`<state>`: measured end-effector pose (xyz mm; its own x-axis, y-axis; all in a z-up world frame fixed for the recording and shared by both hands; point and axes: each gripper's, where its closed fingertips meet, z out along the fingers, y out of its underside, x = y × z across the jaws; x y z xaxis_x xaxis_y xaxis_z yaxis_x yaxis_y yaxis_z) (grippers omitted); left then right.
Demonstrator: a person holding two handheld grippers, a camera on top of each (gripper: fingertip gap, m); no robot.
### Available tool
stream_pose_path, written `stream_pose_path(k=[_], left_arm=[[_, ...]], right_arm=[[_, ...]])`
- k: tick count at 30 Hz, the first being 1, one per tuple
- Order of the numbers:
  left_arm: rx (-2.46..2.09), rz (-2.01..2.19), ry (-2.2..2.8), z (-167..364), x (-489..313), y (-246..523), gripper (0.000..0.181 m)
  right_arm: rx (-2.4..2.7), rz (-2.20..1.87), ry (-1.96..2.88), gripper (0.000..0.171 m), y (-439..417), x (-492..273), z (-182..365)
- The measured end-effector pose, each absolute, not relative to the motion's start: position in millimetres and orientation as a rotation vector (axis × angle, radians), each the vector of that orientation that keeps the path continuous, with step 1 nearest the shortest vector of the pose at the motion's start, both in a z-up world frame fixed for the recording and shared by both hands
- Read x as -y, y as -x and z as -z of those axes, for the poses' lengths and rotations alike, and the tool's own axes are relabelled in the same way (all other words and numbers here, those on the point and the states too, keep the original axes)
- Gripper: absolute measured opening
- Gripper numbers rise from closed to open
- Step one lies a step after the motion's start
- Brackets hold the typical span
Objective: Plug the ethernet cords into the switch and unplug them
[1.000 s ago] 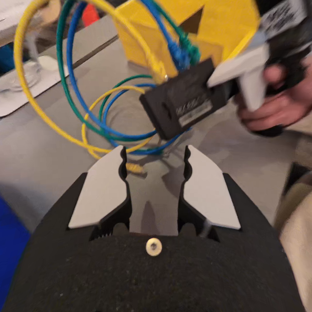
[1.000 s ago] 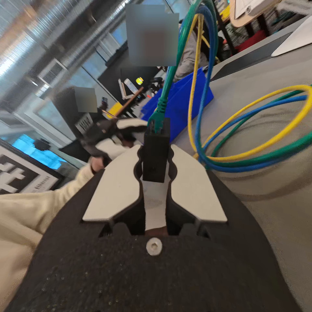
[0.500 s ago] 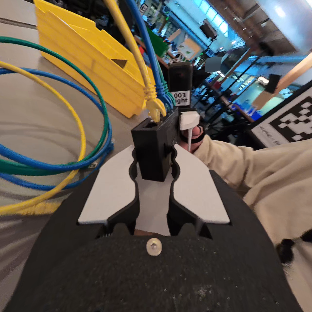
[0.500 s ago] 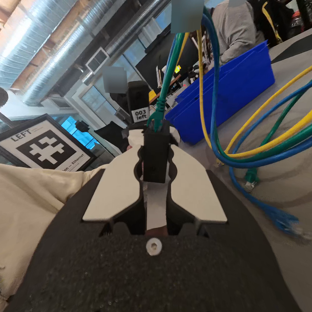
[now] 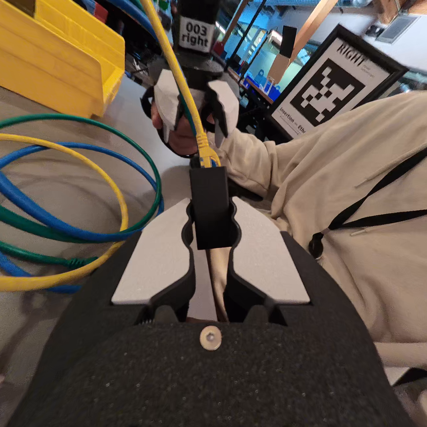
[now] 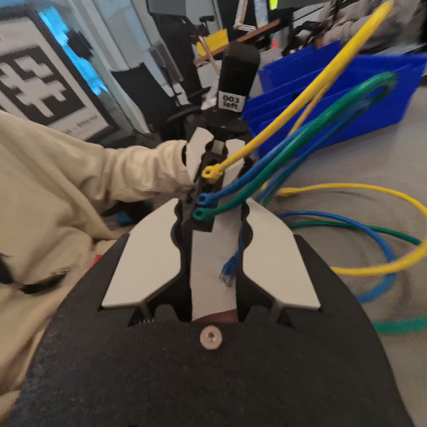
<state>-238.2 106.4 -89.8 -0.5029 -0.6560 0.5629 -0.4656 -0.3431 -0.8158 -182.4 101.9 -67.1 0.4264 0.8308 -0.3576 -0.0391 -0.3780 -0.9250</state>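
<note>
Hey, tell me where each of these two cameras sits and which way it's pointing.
Left wrist view: sits on the left gripper, looking along the switch it clamps toward the open right gripper; a cream sleeve shows.
Right wrist view: sits on the right gripper, facing the opposite way at the left gripper and the plugged cords; a sleeve shows too.
Shared: switch, both grippers, cords.

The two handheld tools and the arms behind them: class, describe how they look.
Each tool, left tool and right tool, has a black textured body, two pale grey fingers with wavy black inner edges, and a silver screw. A white-labelled black post tops each. Sleeves are cream; black cords hang down.
</note>
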Motion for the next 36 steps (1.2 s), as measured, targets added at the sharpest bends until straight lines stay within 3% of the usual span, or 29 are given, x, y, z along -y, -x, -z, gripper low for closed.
stream_pose_path(k=[2,3,5,8,11,19,25,27,36], left_arm=[[-1.769,1.919,1.494,99,-102,237,0.027],[-1.790,1.891,1.504,103,-101,236,0.027],[-1.762,1.833,1.536,106,-108,235,0.027],[-1.572,1.751,1.610,103,-137,226,0.029],[-1.343,1.513,1.683,103,-176,218,0.042],[-1.362,0.517,1.488,113,-176,209,0.062],[-1.329,0.138,1.228,105,-149,196,0.032],[-1.371,0.115,1.186,108,-139,193,0.047],[-1.353,-0.047,1.274,125,-163,182,0.048]], right_arm=[[0.604,-1.170,1.692,0.033,184,-111,72],[0.591,-1.194,1.697,0.013,186,-113,75],[0.538,-1.267,1.710,0.004,187,-117,78],[0.405,-1.176,1.730,0.004,181,-134,85],[0.205,-1.148,1.696,0.003,173,-151,78],[-0.219,-1.144,1.686,0.003,154,-170,85],[-0.457,-1.230,1.596,0.002,137,-170,73],[-0.518,-1.256,1.552,0.002,131,-170,69],[-0.500,-1.367,1.533,0.002,157,-162,58]])
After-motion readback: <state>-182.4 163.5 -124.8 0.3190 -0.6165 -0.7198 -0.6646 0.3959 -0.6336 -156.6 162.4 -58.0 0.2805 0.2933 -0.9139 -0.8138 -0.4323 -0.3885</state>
